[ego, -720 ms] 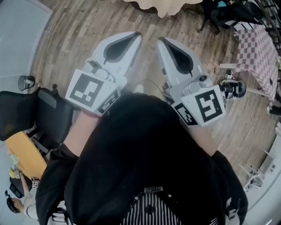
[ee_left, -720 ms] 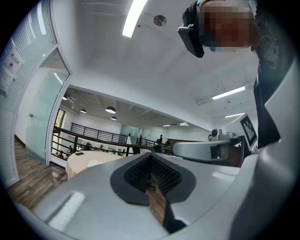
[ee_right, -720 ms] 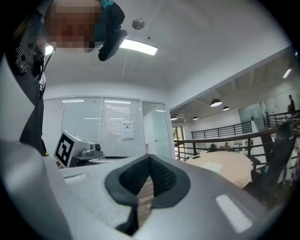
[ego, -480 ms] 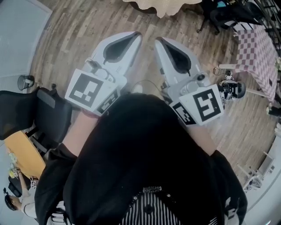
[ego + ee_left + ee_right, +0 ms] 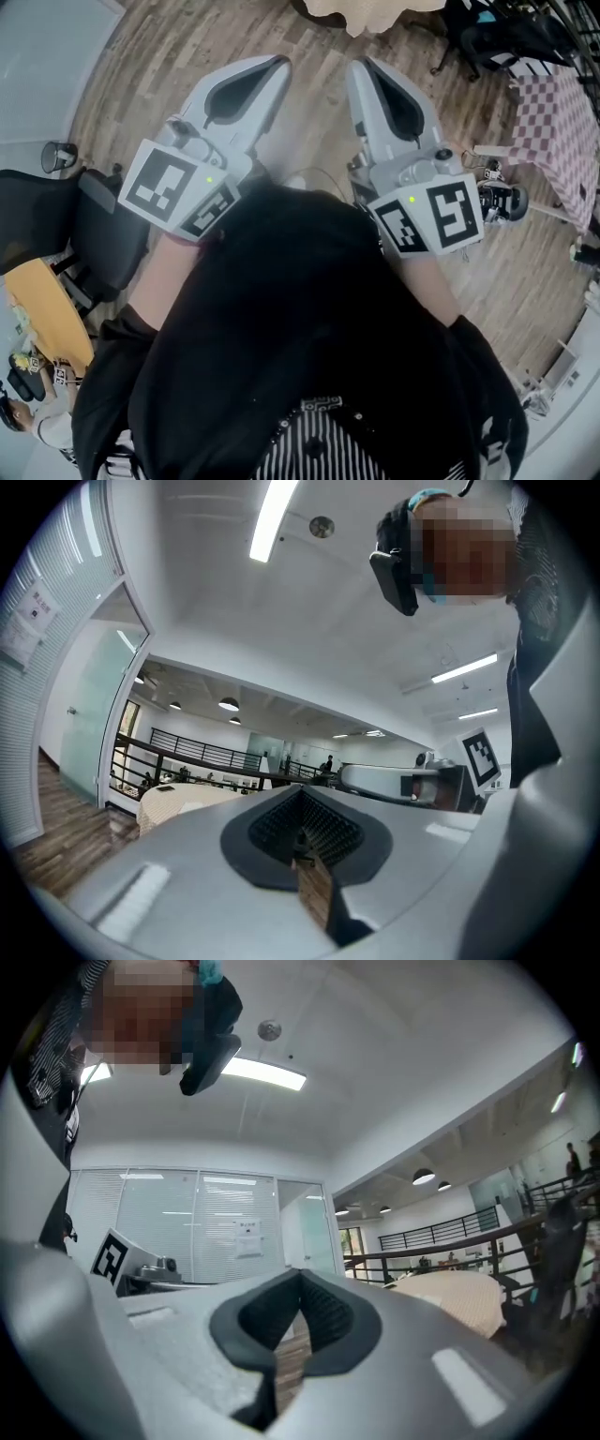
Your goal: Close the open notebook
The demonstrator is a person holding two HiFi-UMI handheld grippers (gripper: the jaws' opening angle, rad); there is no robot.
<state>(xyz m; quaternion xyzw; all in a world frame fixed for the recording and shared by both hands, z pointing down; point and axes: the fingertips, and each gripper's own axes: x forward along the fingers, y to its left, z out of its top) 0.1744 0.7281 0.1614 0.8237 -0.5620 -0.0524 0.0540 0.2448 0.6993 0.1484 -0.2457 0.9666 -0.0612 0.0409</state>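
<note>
Wood-plank floor (image 5: 131,66) runs under a beige round table (image 5: 375,11), with a checked tablecloth (image 5: 553,122) at right and a black chair (image 5: 47,234) at left. The white ceiling (image 5: 356,621) carries strip lights (image 5: 272,517). A black railing (image 5: 187,754) and blinded glass walls (image 5: 187,1222) stand beyond.

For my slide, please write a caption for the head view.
Seen from above, a person holds the left gripper and right gripper, both empty, over a wooden floor.

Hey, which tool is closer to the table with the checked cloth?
Right. The right tool has the checked cloth off to its own right side across the wood floor. The left tool sits beyond the right one, farther from the cloth.
</note>
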